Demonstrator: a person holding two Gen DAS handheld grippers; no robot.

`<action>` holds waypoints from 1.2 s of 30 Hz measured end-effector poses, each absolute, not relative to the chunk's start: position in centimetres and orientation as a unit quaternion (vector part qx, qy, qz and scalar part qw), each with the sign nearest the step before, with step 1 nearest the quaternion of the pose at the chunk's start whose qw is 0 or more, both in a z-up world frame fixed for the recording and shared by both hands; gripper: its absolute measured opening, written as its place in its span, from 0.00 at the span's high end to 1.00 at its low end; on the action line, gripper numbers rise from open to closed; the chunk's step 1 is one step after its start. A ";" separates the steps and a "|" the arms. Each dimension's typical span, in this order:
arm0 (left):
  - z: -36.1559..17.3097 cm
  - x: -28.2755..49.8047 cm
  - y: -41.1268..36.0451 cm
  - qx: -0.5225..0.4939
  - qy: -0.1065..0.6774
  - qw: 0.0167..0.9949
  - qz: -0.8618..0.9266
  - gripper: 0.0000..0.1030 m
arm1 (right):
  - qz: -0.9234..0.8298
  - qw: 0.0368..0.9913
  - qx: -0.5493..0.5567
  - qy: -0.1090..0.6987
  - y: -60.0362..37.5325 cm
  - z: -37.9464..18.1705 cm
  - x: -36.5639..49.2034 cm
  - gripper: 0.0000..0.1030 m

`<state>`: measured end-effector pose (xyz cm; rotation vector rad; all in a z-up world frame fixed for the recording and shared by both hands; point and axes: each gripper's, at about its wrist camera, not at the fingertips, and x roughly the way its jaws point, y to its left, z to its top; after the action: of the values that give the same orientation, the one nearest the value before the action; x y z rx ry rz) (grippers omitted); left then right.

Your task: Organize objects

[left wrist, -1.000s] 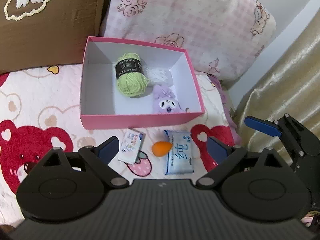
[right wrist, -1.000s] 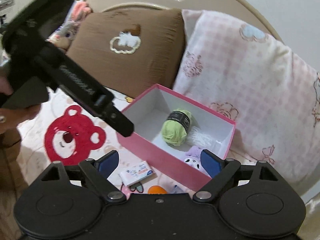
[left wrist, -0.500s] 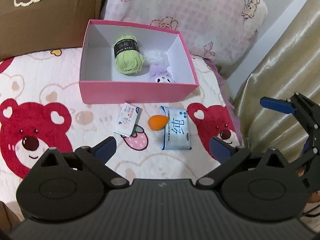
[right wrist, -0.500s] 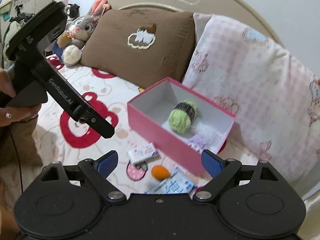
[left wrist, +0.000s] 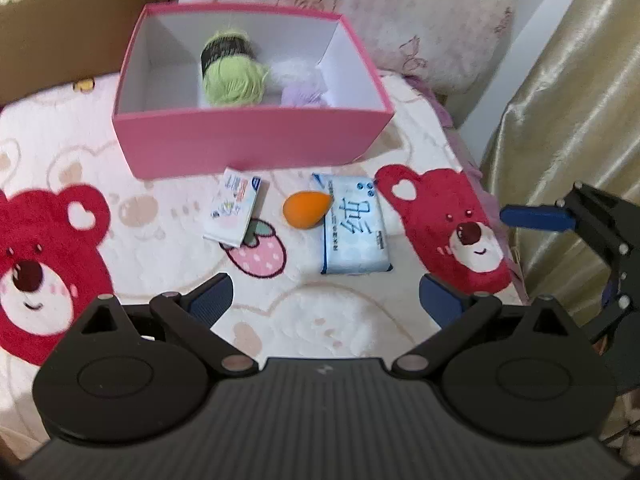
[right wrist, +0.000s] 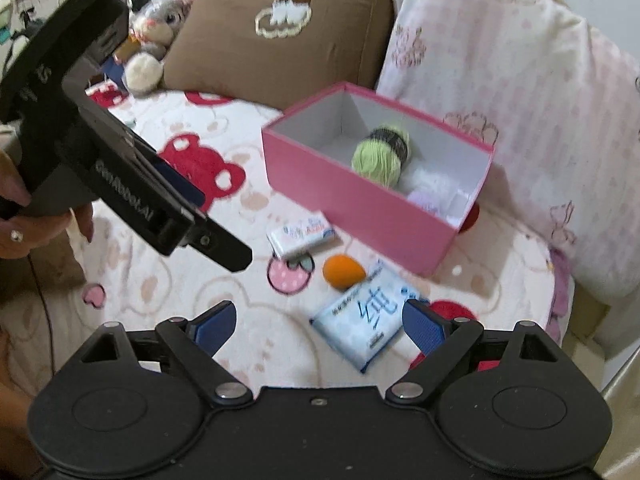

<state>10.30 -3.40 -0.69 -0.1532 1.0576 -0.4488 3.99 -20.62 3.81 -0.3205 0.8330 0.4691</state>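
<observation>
A pink box (left wrist: 248, 142) (right wrist: 360, 204) stands on the bed and holds a green yarn ball (left wrist: 232, 76) (right wrist: 380, 154), white fluff and a purple plush (left wrist: 302, 92). In front of it lie a small white packet (left wrist: 236, 212) (right wrist: 302, 234), an orange egg-shaped sponge (left wrist: 306, 208) (right wrist: 343, 271) and a blue tissue pack (left wrist: 354, 230) (right wrist: 366, 322). My left gripper (left wrist: 326, 300) is open and empty, above the bed short of these items. My right gripper (right wrist: 318, 322) is open and empty, close to the tissue pack.
A bear-print blanket (left wrist: 60, 152) covers the bed. A brown pillow (right wrist: 280, 32) and a pink checked pillow (right wrist: 520, 120) lean behind the box. A plush rabbit (right wrist: 156, 40) sits far left. A gold curtain (left wrist: 580, 100) hangs at the right of the bed.
Both grippers pulled back from the box, then the left one came closer and lower again. The three items on the blanket now show fully in the right wrist view. Nothing was picked up.
</observation>
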 end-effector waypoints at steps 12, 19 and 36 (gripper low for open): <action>-5.4 11.0 -2.0 -0.135 0.492 0.841 -0.182 0.06 | 0.204 0.863 -0.158 0.434 -18.9 -2.3 5.3 0.10; -7.2 11.5 -3.8 -0.119 0.481 0.845 -0.201 0.06 | 0.184 0.872 -0.128 0.435 -20.0 -5.1 7.0 0.12; -14.8 13.0 -6.7 -0.203 0.506 0.807 -0.225 0.51 | 0.139 0.867 -0.119 0.464 -21.3 -11.1 9.4 0.40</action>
<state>13.02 -6.67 -14.83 -0.4348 1.0829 -0.4806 9.42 -21.29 -11.06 -0.2485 0.9704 0.2915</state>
